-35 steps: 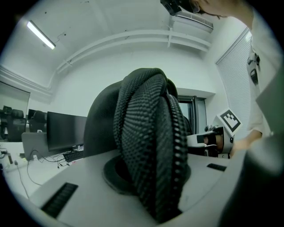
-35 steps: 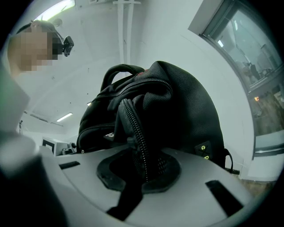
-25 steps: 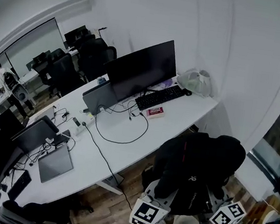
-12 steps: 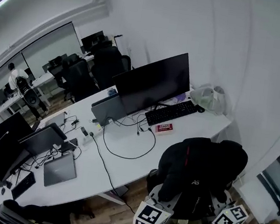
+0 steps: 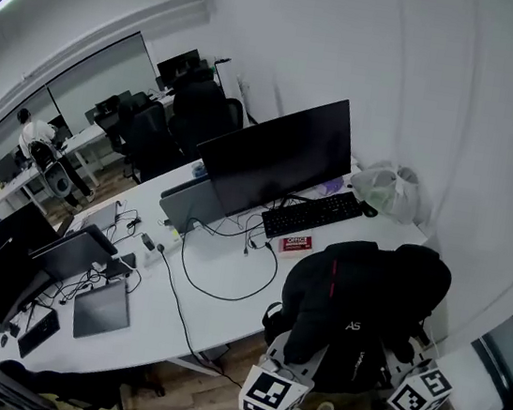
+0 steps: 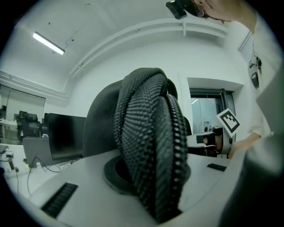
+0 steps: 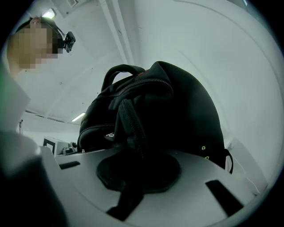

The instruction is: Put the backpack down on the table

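Note:
A black backpack (image 5: 356,303) hangs in the air at the white table's (image 5: 221,322) near right edge, its upper part overlapping the tabletop in the head view. My left gripper (image 5: 304,348) is under its left side, shut on a padded mesh shoulder strap (image 6: 148,146) that fills the left gripper view. On the other side my right gripper (image 5: 402,360) is shut on a black strap (image 7: 133,128), with the bag's body (image 7: 182,106) and top handle rising above the jaws. The bag hides both grippers' fingertips in the head view.
On the table stand a big dark monitor (image 5: 278,155), a keyboard (image 5: 312,215), a red and white box (image 5: 295,244), a plastic bag (image 5: 386,189), laptops (image 5: 102,308) and a looped black cable (image 5: 226,285). Office chairs stand behind; a wall is close on the right.
The backpack and both grippers have moved towards the table together; the bag now overlaps the table's near edge by the red and white box. Both grips are unchanged.

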{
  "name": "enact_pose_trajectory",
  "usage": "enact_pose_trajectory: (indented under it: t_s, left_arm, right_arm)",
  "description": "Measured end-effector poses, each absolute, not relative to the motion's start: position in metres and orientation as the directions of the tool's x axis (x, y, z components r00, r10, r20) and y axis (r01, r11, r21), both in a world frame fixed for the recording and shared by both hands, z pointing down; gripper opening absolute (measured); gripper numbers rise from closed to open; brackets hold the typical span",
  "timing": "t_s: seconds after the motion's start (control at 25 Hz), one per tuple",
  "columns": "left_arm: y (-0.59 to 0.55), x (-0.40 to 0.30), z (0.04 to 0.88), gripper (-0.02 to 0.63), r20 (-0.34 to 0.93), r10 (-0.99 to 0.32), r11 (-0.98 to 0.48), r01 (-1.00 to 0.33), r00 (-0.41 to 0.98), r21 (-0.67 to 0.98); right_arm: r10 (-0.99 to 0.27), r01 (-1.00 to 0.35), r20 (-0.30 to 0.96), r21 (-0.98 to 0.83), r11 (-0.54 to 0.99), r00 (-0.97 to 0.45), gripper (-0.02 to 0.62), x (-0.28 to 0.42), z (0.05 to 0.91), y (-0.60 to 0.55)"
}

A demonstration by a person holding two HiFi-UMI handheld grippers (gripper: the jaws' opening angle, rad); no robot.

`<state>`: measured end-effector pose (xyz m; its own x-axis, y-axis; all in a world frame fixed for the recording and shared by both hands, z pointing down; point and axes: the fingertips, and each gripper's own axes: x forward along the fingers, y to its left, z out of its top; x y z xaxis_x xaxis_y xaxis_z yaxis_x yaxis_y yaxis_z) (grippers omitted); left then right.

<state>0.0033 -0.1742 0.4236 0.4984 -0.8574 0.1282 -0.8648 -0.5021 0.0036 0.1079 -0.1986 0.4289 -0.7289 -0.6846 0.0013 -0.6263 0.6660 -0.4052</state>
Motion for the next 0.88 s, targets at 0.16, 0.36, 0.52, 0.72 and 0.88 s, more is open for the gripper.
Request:
enact_pose_trajectory:
  t_s: [0.16, 0.36, 0.52, 0.72, 0.88]
  left_arm:
    - [-0.195, 0.008, 0.420, 0.061, 0.101, -0.866, -0.493, -0.870, 0.489, -0.014]
    - [-0.228, 0.009, 0.418, 0.063, 0.060, -0.863, -0.503, -0.864, 0.502, -0.011]
    - [-0.253, 0.006, 0.417, 0.061, 0.071, -0.856, -0.513, -0.858, 0.512, 0.003]
    - [-0.292, -0.008, 0.423, 0.061, 0.061, -0.843, -0.535, -0.845, 0.534, -0.010]
    - [-0.331, -0.022, 0.421, 0.061, 0.054, -0.830, -0.556, -0.831, 0.555, -0.013]
  right_arm:
    - [-0.677, -0.619, 0.000, -0.406, 0.673, -0.736, 0.037, 0.112, 0.427, -0.219]
    - [-0.677, -0.620, 0.007, -0.409, 0.669, -0.736, 0.037, 0.111, 0.427, -0.249]
    - [-0.689, -0.634, 0.012, -0.405, 0.659, -0.725, 0.037, 0.108, 0.429, -0.273]
    - [-0.709, -0.652, 0.014, -0.407, 0.640, -0.705, 0.037, 0.094, 0.433, -0.309]
    - [-0.728, -0.673, 0.017, -0.397, 0.624, -0.685, 0.037, 0.080, 0.429, -0.345]
